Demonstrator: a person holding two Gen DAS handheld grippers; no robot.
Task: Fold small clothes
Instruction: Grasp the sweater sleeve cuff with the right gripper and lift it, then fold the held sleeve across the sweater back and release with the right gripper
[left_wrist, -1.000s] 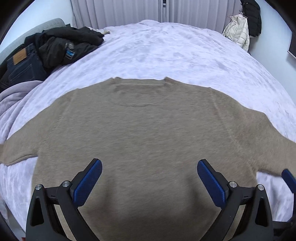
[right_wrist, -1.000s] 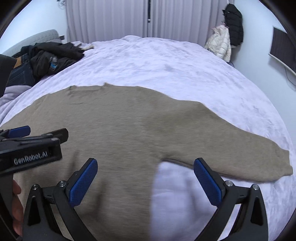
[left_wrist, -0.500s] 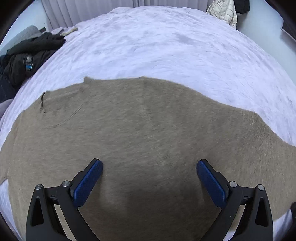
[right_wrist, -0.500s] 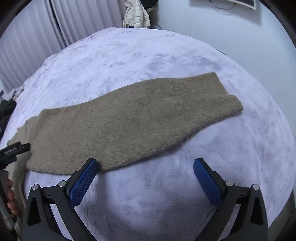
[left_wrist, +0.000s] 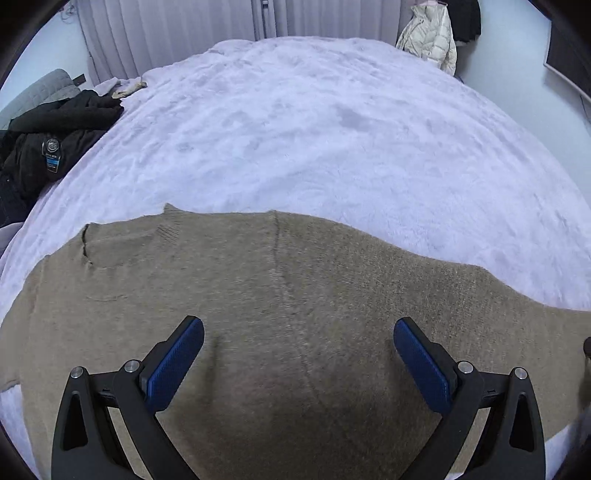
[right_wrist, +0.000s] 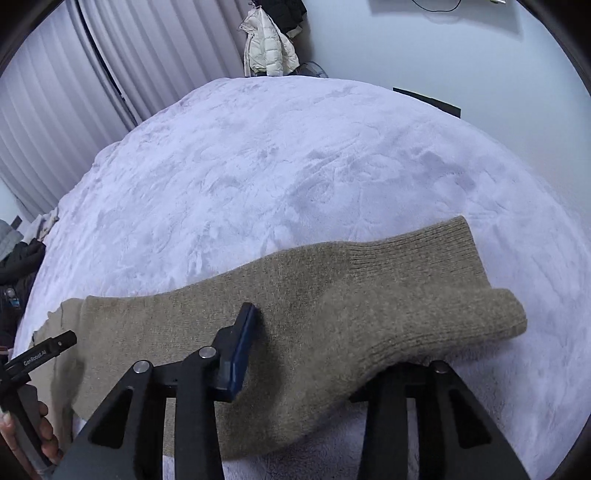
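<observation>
Sweater (left_wrist: 295, 314) is spread flat on the lavender blanket (left_wrist: 332, 129), its sleeve (right_wrist: 369, 295) pinched by the right gripper (right_wrist: 314, 354), while the left gripper (left_wrist: 298, 354) is held spread above it, bare blanket toward 12 o'clock

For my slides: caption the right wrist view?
Right gripper grips the tan sweater's sleeve on the bed.
</observation>
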